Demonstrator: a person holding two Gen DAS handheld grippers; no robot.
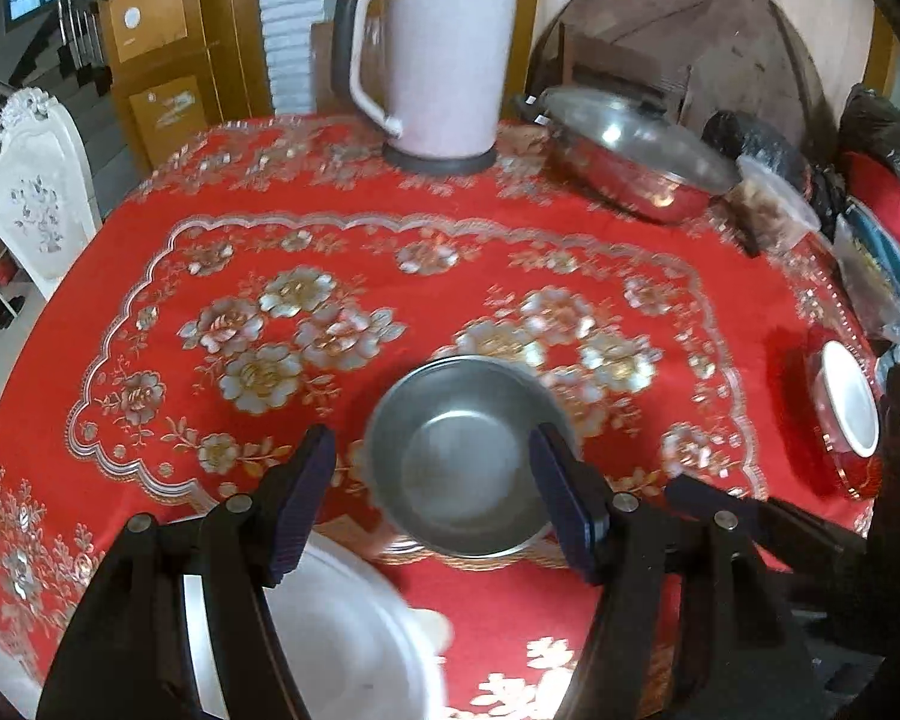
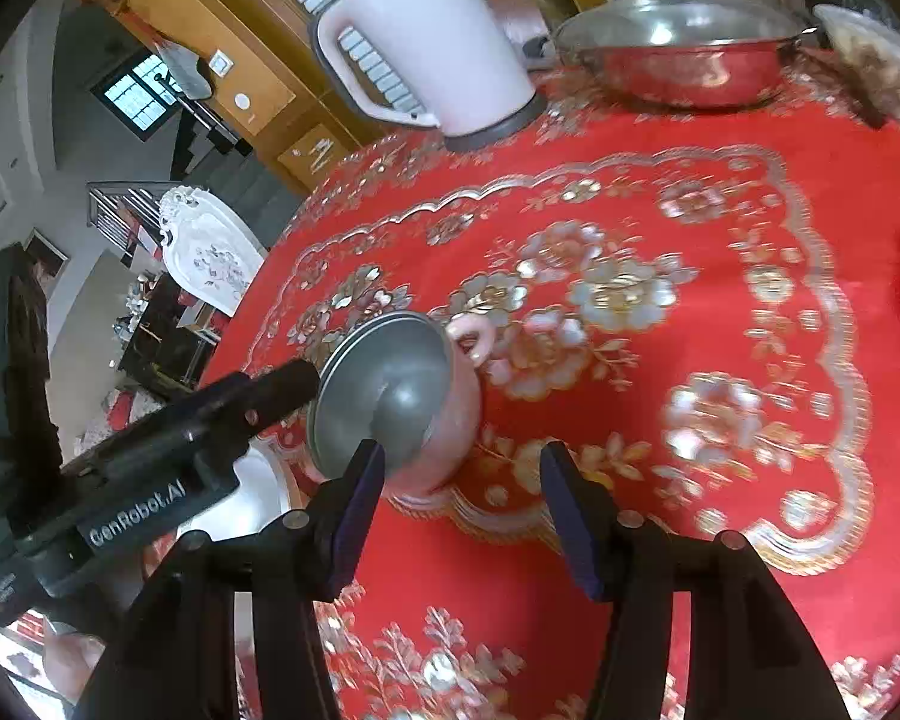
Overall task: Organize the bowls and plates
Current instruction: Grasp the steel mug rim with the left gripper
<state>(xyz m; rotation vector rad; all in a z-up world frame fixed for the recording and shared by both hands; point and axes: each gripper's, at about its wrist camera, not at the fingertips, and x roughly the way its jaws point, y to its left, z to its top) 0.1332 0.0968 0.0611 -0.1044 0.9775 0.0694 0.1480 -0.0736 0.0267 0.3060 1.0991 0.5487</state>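
A steel-lined bowl (image 1: 468, 456) with a pink outer wall and a small handle (image 2: 477, 339) stands on the red flowered tablecloth (image 1: 390, 240). My left gripper (image 1: 435, 501) is open around it: the right finger overlaps the bowl's right rim and the left finger stands just outside its left rim. A white plate (image 1: 354, 630) lies under the left gripper at the near table edge. My right gripper (image 2: 462, 516) is open and holds nothing, just right of the bowl (image 2: 390, 396). A white bowl (image 1: 849, 402) sits on a red dish at the far right.
A pink kettle (image 1: 438, 60) and a lidded steel pot (image 1: 630, 156) stand at the back of the table. Bags and packets (image 1: 870, 264) crowd the right edge. A white chair (image 1: 30, 192) stands beyond the left edge.
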